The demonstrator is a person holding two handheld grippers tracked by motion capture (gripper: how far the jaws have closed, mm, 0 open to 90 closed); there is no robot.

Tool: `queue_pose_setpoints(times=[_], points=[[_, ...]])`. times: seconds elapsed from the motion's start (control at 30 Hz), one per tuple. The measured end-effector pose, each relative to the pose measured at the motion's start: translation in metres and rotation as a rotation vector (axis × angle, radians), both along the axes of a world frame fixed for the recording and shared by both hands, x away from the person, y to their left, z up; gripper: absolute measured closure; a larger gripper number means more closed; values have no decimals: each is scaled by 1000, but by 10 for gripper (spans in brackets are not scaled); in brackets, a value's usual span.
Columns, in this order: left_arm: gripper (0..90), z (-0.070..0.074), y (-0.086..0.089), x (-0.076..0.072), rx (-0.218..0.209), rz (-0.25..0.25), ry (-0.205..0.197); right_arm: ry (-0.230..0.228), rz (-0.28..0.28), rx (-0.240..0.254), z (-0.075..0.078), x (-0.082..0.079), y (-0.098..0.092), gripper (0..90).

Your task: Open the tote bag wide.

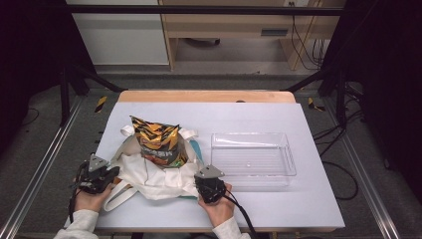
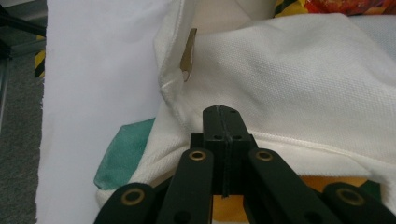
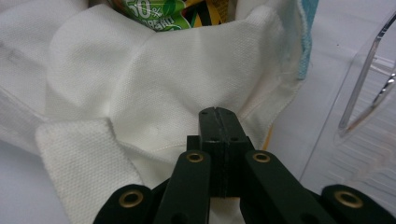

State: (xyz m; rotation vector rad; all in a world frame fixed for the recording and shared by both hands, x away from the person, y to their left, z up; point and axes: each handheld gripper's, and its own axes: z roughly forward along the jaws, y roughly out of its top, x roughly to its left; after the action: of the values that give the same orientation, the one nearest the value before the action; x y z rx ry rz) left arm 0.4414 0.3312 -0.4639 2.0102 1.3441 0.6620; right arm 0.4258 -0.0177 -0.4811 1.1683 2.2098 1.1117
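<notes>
A white cloth tote bag (image 1: 149, 177) lies slumped on the white table (image 1: 298, 204). An orange, black and gold snack packet (image 1: 159, 142) stands in its mouth. My left gripper (image 1: 115, 173) is at the bag's left edge, and its jaws (image 2: 222, 109) are pressed together on the bag's cloth (image 2: 289, 79) near a hem. My right gripper (image 1: 203, 180) is at the bag's right front corner, shut (image 3: 217, 112) on the cloth (image 3: 154, 88), whose creases run in to the jaw tips. The packet's top (image 2: 345, 5) and its green print (image 3: 159, 9) peek over the cloth.
A clear plastic tray (image 1: 251, 135) sits empty just right of the bag, its rim (image 3: 369, 93) close to my right gripper. A teal layer (image 2: 123, 151) shows under the bag. A small brown tag (image 2: 187, 56) hangs at a seam. Bare table lies behind the bag.
</notes>
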Motion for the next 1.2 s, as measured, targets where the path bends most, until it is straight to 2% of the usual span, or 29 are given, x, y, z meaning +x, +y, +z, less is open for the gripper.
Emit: queue_pose_setpoints(times=[0.17,0.3,0.43,0.5,0.53,0.57,0.6,0.63,0.67,0.73,0.77,0.8,0.83,0.87,1.0,1.2], points=[[897,-4,0,2,-15,2,15,-7,4,3,-3,0,-1,900],[895,-4,-3,2,0,6,13,-27,3,11,-5,-2,-1,900],[860,-1,0,1,-43,-5,-3,-52,7,24,-5,-3,-2,900],[810,2,1,0,-63,-9,-32,-66,6,29,-4,-5,-2,895],[763,5,2,-1,-65,-14,-52,-87,8,34,-1,-7,-3,872],[763,7,2,-2,-75,-11,-69,-87,8,34,-1,-7,-3,872],[738,14,3,-6,-88,-3,-115,-104,17,47,3,-9,-3,860],[723,14,3,-6,-88,-3,-115,-105,20,51,6,-10,-3,843],[723,18,5,-8,-108,8,-146,-105,20,51,6,-10,-3,843],[656,25,7,-13,-137,20,-192,-120,49,77,17,-12,-3,808],[656,28,8,-15,-152,23,-210,-120,49,77,17,-12,-3,808],[621,31,9,-16,-169,26,-225,-130,72,108,24,-12,-2,783],[621,34,9,-18,-183,28,-240,-130,72,108,24,-12,-2,783],[589,39,7,-19,-189,25,-259,-150,87,120,32,-13,0,758],[541,46,4,-20,-210,17,-289,-176,104,143,41,-12,1,701],[475,62,-5,-22,-228,-23,-345,-207,119,213,66,-4,-6,579]])
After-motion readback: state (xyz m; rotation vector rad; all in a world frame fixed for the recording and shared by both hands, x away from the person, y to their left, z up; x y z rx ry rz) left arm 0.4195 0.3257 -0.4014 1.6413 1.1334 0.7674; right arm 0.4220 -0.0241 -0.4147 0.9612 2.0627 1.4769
